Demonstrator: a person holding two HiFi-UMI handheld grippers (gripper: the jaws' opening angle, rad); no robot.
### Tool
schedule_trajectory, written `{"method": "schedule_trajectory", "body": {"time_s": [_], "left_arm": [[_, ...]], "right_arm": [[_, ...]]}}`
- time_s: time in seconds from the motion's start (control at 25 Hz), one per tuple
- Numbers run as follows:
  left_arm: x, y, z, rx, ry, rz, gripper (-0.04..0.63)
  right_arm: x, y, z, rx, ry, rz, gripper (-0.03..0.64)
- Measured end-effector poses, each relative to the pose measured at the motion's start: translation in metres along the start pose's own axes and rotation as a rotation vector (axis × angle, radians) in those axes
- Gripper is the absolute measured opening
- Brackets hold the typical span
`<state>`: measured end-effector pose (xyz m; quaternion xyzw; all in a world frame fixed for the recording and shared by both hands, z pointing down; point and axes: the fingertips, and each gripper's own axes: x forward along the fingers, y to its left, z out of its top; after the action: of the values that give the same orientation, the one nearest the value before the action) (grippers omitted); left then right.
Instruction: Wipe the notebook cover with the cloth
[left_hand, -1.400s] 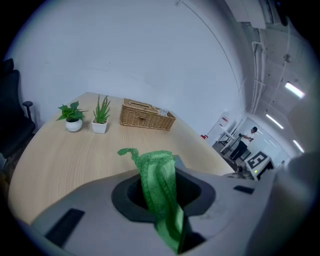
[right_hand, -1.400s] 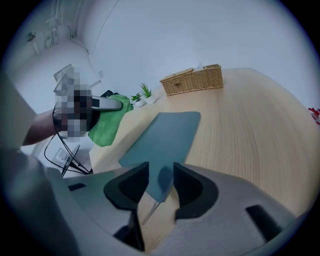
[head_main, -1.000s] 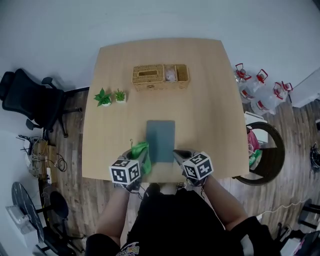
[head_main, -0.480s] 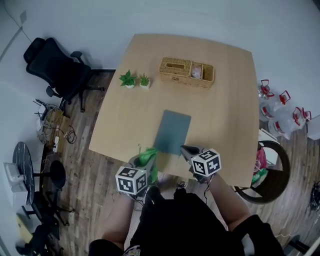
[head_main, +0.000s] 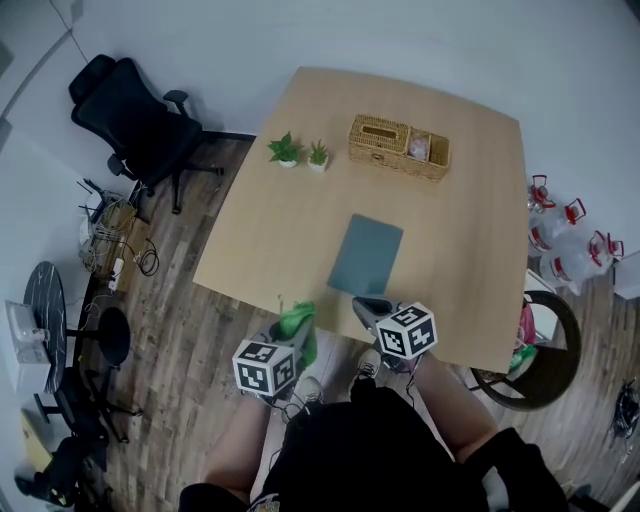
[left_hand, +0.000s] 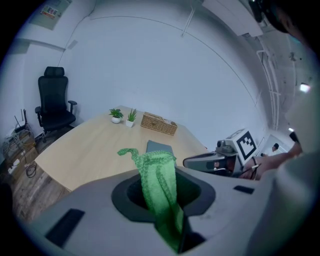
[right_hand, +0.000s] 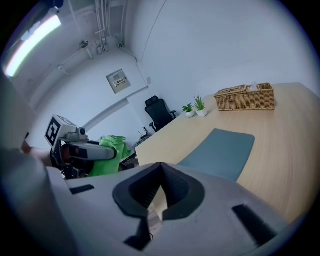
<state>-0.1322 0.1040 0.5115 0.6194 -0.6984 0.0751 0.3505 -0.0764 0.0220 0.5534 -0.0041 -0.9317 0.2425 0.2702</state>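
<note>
Left claw (left_hand: 161, 197): clamped on the green cloth (left_hand: 156, 172), out past the bench's (head_main: 270, 230) near edge.
Notebook (head_main: 366, 254): flat on the bench, ahead, apart from both claws.
Right claw (right_hand: 159, 170): pinched together, empty.

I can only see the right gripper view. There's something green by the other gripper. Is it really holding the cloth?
Observer: Yes. The left gripper view shows the left gripper with its jaws shut on the green cloth, which sticks up between them.
Operator: Is the cloth on the notebook?
Observer: No. In the head view the cloth is at the near edge of the table, to the left of the notebook and not touching it.
Operator: What's on the floor on the far right?
Observer: Clear water jugs with red tops stand on the floor to the right of the table.
</note>
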Motion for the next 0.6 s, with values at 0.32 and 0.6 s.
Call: {"method": "schedule_trajectory", "body": {"time_s": [0.32,0.6], "left_arm": [[-0.035,0.005,-0.008,0.031,-0.019,-0.113,0.08],[-0.062,-0.008,-0.021,0.085,-0.005,-0.247,0.08]], "right_arm": [[-0.011,0.041,-0.009,0.029,-0.05,-0.12,0.006],[-0.035,0.083,-0.031,0.081,-0.124,-0.239,0.006]]}}
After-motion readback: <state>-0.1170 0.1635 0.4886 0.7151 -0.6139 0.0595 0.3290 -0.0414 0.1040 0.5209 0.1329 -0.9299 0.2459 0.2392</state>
